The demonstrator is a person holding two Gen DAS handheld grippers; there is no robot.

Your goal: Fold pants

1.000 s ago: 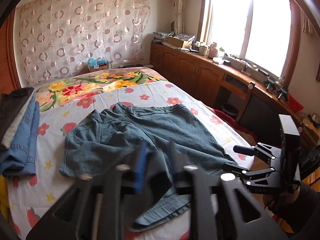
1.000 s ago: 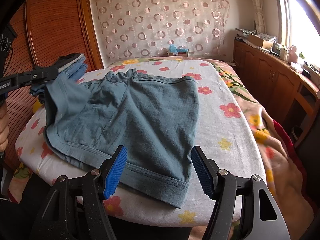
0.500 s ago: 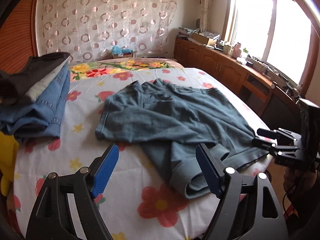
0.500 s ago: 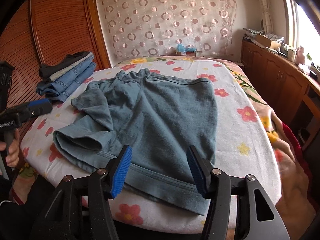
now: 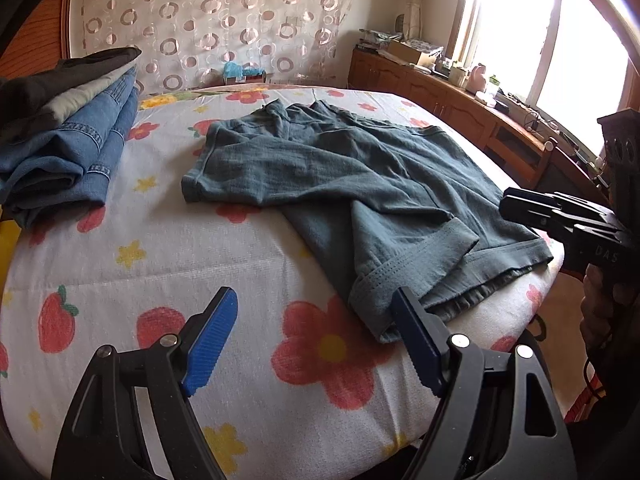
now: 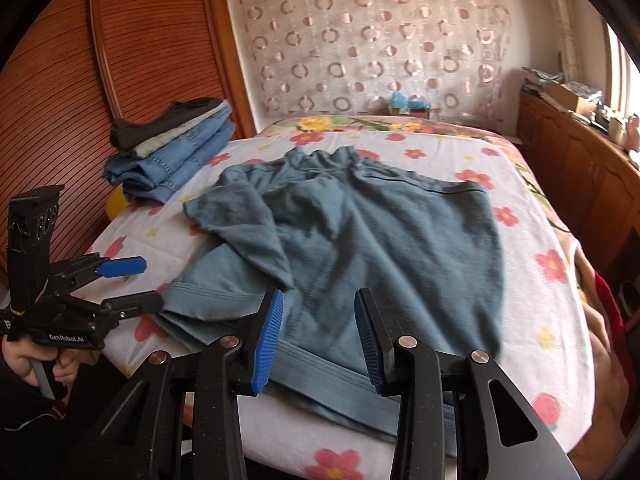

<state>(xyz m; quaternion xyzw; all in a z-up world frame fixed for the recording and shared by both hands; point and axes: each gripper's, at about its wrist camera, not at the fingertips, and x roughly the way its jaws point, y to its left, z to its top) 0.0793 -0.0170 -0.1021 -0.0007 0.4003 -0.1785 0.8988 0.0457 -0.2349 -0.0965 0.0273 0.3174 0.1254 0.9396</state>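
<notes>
Right, left gripper (image 5: 312,340) first: jaws spread wide, nothing between them, hanging just off the near edge of the bed (image 5: 120,248) w/ bare flowered sheet straight ahead. Its right blue pad (image 5: 416,344) sits just beside the hem of the pants (image 5: 360,184), overlapping it in view; can't tell if it's touching. So from this gripper the pants lie ahead and off to the right, not centred.

Over to the right gripper (image 6: 318,334): jaws also apart, a bit narrower, holding nothing, and the near hem of the pants (image 6: 380,248) runs right across between its pads. This one's dead-on to the cloth and clearly the nearer of the two.

Pants themselves: blue-grey, mid-bed, waistband at the far end toward the curtain (image 6: 368,40), leg hems at the near edge, so long axis runs away from both grippers. One leg is flopped diagonally across the other, fold messy, hems not lined up.

Judging by that, next move prob. turns on the near hems: right gripper needs only drop and close, left has to shift rightward to reach its corner. Then lift along the long axis toward the waistband.

Further out, a stack of folded jeans (image 5: 68,136) sits at far left, well apart from the pants.
</notes>
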